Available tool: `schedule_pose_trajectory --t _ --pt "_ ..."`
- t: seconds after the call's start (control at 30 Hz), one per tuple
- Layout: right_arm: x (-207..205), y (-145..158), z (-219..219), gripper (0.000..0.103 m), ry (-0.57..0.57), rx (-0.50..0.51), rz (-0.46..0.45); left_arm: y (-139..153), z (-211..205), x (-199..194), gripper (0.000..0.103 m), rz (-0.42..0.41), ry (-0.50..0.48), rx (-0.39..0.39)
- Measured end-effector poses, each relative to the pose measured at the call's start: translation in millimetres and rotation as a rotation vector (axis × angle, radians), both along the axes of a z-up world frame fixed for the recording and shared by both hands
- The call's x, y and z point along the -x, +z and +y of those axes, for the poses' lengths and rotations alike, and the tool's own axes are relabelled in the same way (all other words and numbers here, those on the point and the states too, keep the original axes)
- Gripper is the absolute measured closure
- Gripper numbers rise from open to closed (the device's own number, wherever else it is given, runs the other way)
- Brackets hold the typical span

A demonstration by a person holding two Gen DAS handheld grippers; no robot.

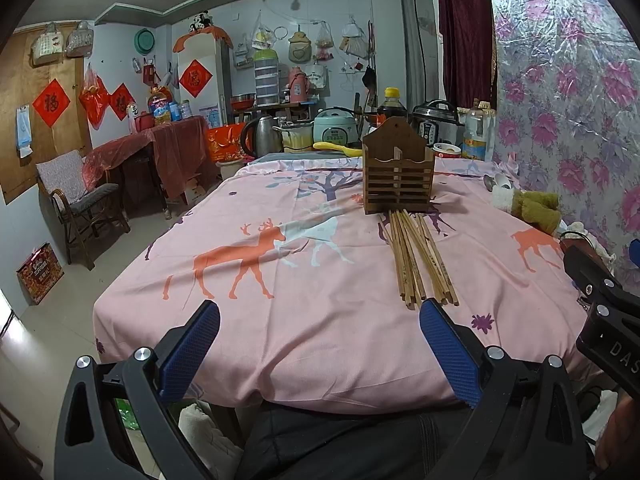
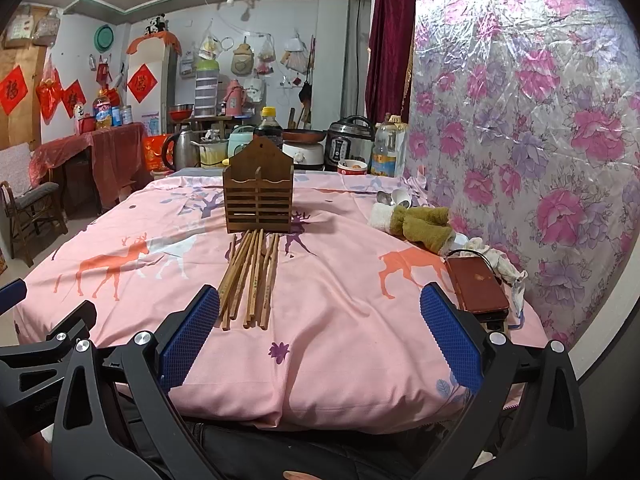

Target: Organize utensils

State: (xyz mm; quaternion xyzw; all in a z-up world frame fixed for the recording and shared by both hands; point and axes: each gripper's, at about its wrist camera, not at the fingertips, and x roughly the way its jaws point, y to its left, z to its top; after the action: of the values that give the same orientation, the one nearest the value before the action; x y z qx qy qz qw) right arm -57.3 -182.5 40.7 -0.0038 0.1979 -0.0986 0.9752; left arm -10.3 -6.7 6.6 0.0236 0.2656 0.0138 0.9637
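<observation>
A pink deer-print cloth covers the worktop (image 1: 320, 344). Brown chopsticks (image 1: 416, 256) lie bunched just before the slatted wooden holder (image 1: 398, 172). They look light, stiff and prone to roll; best pinched mid-length. Left gripper (image 1: 320, 350) and right gripper (image 2: 320, 338) fingers are spread, empty.

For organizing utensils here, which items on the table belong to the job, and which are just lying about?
Job: chopsticks, lying loose on the cloth; wooden holder, upright just behind them; left gripper and right gripper, both open and empty.

Lying about: plush toy, brown wallet, sauce bottle, rice cooker, kettle.
</observation>
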Motion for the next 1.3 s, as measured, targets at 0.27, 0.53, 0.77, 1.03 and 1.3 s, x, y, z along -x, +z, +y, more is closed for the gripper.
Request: schedule_pose_trajectory --t 0.27,0.53,0.77,1.03,1.3 --pt "0.6 0.4 -0.2 0.006 0.005 -0.003 0.003 -0.6 -0.4 0.4 0.005 -0.003 0.0 -0.004" --pt "0.0 -1.8 -1.5 0.006 0.015 -0.004 0.012 -2.3 -2.9 4.2 0.005 -0.017 -0.004 -0.02" --pt "-1.4 -3.5 -1.9 0.006 0.016 -0.006 0.017 -2.1 -2.7 4.0 0.005 -0.016 -0.003 -0.021" --pt "-1.6 -3.8 -1.8 0.006 0.015 -0.006 0.017 -2.0 -2.9 3.8 0.005 -0.016 -0.005 -0.021" --pt "-1.8 -4.0 -1.7 0.006 0.014 -0.006 0.017 -2.1 -3.2 3.9 0.005 -0.017 -0.005 -0.022"
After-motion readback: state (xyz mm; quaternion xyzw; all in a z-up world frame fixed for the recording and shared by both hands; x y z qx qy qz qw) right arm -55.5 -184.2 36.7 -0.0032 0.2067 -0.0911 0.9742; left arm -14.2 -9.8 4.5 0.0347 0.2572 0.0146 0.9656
